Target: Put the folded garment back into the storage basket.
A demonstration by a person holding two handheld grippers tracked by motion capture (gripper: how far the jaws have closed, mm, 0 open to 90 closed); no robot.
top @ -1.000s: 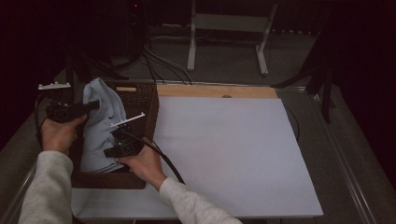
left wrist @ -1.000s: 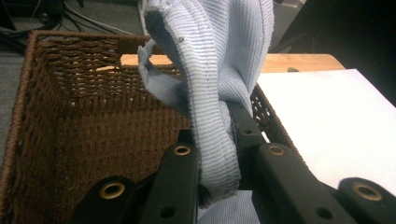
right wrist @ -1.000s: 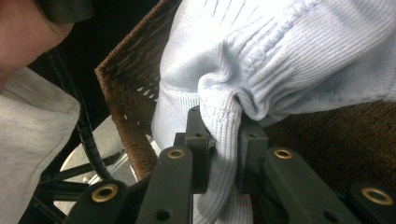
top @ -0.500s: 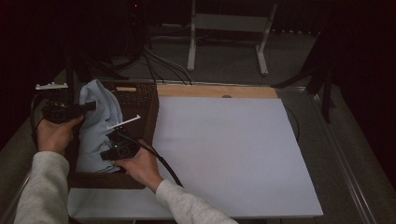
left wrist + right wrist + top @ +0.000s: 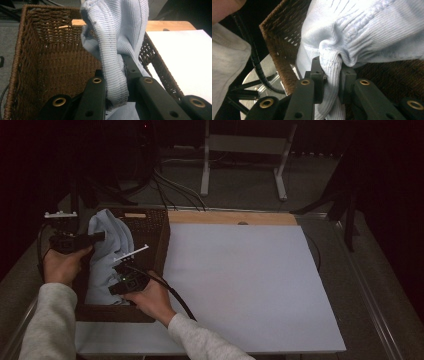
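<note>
A light blue knit garment (image 5: 107, 252) hangs partly out of a brown wicker basket (image 5: 162, 245) at the table's left end. My left gripper (image 5: 102, 236) reaches in from the left and is shut on a raised fold of the garment (image 5: 117, 37), lifted above the basket (image 5: 50, 57). My right gripper (image 5: 112, 287) is at the near side of the basket, shut on a bunched ribbed edge. In the right gripper view, cloth (image 5: 367, 32) is pinched between the pads of my right gripper (image 5: 332, 72), next to a basket corner (image 5: 279, 37). In the left gripper view, my left gripper (image 5: 116, 75) clamps a thick hem.
A large white board (image 5: 240, 280) covers the table to the right of the basket, with a wooden strip (image 5: 230, 217) along its far edge. Cables (image 5: 170, 195) and a metal stand (image 5: 240, 150) lie beyond the table. A grey sleeve (image 5: 227, 65) is close to the right gripper.
</note>
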